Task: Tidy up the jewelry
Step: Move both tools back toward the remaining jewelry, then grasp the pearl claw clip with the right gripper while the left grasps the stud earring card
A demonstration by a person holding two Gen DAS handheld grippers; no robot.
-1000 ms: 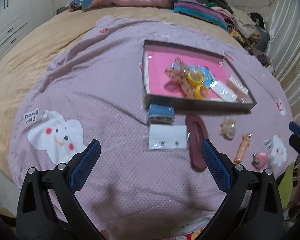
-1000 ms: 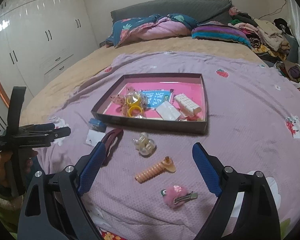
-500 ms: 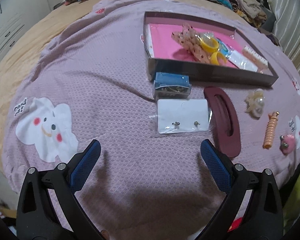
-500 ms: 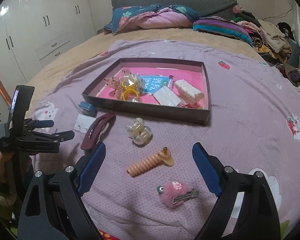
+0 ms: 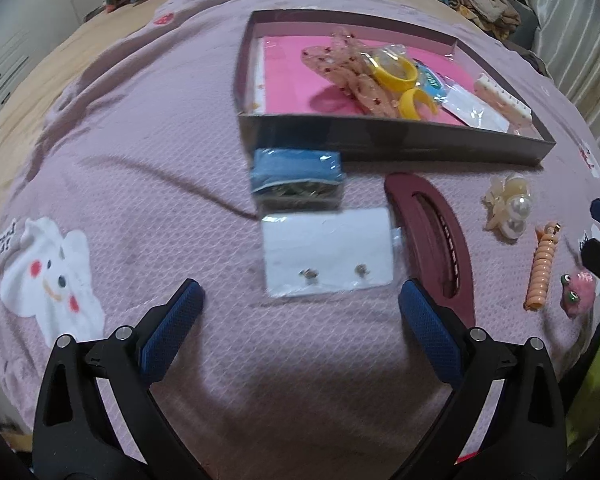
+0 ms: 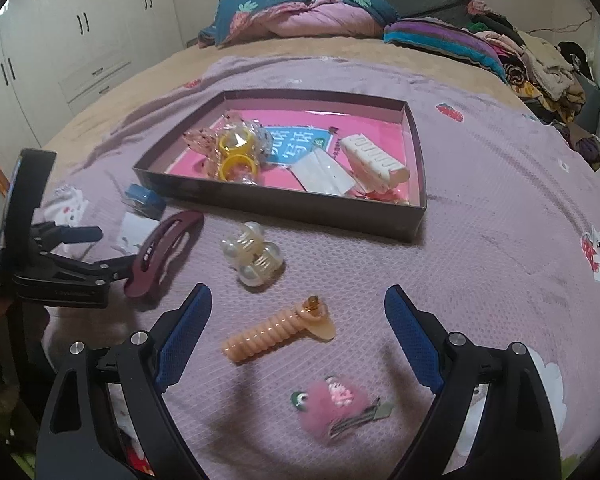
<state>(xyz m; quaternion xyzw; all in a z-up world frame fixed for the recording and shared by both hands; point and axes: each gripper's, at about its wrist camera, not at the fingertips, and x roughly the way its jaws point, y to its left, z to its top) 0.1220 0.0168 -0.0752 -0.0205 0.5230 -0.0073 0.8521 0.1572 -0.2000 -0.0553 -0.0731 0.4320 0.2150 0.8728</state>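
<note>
A dark box [image 5: 380,148] with a pink floor holds several hair items; it also shows in the right wrist view [image 6: 284,208]. My left gripper [image 5: 300,300] is open, just short of a white earring card [image 5: 326,248]. A blue packet [image 5: 296,176] lies beyond the card, a maroon hair clip [image 5: 432,240] to its right. My right gripper [image 6: 298,306] is open, with an orange spiral clip [image 6: 276,330] between its fingers. A pearl claw clip [image 6: 254,256] lies ahead, a pink fluffy clip [image 6: 336,404] below.
All lies on a purple blanket [image 6: 500,240] over a bed. Pillows and folded clothes [image 6: 440,36] are at the head. White wardrobes [image 6: 60,40] stand to the left. The left gripper's body [image 6: 52,268] shows at the left of the right wrist view.
My left gripper has moved forward and down toward the earring card. My right gripper has moved forward so the orange spiral clip now sits between its fingers.
</note>
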